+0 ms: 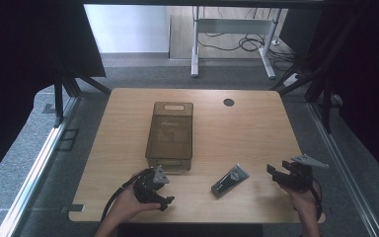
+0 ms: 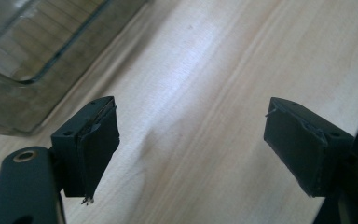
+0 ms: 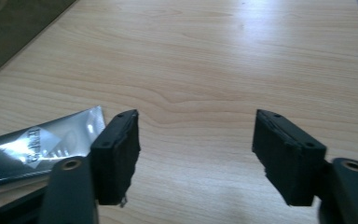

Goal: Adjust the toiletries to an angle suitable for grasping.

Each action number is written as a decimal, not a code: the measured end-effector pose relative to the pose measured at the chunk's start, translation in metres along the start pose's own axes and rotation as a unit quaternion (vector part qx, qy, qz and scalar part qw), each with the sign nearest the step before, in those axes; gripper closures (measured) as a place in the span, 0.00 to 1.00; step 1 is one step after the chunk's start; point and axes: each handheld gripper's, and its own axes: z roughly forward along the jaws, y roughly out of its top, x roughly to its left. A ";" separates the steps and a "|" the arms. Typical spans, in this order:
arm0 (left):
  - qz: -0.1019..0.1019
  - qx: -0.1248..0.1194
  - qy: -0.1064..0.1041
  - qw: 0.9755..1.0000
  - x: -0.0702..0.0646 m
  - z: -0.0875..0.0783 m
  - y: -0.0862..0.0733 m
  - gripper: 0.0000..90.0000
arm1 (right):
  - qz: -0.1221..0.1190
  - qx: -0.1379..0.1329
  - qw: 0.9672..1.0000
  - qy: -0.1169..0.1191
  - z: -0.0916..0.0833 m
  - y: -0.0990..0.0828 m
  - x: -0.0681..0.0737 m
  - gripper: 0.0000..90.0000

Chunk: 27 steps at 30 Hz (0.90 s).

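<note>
Tube (image 1: 230,179): dark, silvery, flat squeeze type, lying on the table (image 1: 246,133) at lower centre-right of the high view, tilted diagonally, wide crimped end toward upper right. Nothing on it, nothing touching it.

Right gripper (image 1: 278,174) sits at lower right of that view, near the tube but apart from it, jaws pointing left toward it. Jaws spread wide, only bare wood between them. In the right gripper view the tube (image 3: 37,142) is at lower left, just outside the left-hand jaw, printed label facing up; text too blurred to read.

Left gripper (image 1: 164,196) at lower centre-left, held in a hand (image 1: 128,205), also wide open and holding nothing. Left gripper view: bare table between the pads, bin corner in the upper left.

Around:
- Bin (image 1: 170,136): translucent smoky-brown plastic, rectangular, handle cut-outs at the short ends, sits left of table centre. Looks empty. Its near end is just above the left gripper in the high view, well left of the tube.
- Cable grommet hole (image 1: 228,102), dark round, near the table's far edge.
- Open wood between tube and right gripper; no obstruction there.

Surface: light wood-grain tabletop, rounded corners, soft glare patches.

Room: grey carpet floor, black curtains at both sides, dark stand legs at upper left and upper right, aluminium rails along the floor. Far back, a white desk frame (image 1: 232,44) with loose cables under it.
</note>
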 end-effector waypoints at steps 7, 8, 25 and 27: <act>-0.008 -0.007 0.001 1.000 0.003 -0.002 -0.001 0.20 | -0.047 0.013 0.998 0.035 -0.001 0.007 0.014 0.55; -0.008 -0.007 0.001 1.000 0.003 -0.002 -0.001 0.20 | -0.063 0.018 0.997 0.042 -0.002 0.008 0.018 0.57; -0.002 -0.002 -0.002 1.000 0.001 0.001 0.000 0.20 | -0.131 0.087 0.981 0.118 0.004 0.008 0.042 0.94; -0.002 -0.003 -0.001 1.000 0.002 0.000 0.000 0.20 | -0.138 0.097 0.978 0.125 0.006 0.008 0.048 0.96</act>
